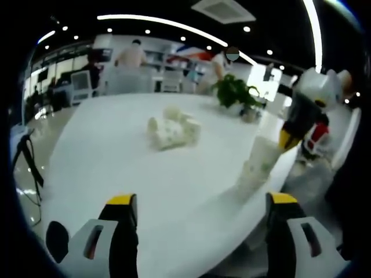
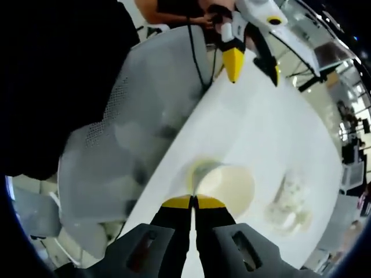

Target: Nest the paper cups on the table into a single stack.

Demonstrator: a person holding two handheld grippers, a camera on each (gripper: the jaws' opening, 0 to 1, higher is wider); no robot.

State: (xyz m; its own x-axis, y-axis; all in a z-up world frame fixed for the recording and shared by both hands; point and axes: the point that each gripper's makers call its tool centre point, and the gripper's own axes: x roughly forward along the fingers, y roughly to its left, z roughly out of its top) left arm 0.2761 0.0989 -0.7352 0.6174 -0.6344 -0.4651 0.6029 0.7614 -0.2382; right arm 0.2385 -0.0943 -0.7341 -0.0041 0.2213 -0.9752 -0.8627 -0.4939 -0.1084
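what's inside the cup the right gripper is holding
Right hand-held gripper pinches the cup's rim. Its mouth shows a pale, bare-looking interior; the near wall and bottom edge are hidden behind the jaws.

Near the middle of the bench (image 1: pixel 116 168), a cluster of loose cups (image 1: pixel 173 131). Toward the right edge, well apart from them, a stack of cups (image 1: pixel 259 164). Behind, at the far edge, a potted plant (image 1: pixel 236 92). Beyond the bench's side, a mesh chair (image 2: pixel 127 127).
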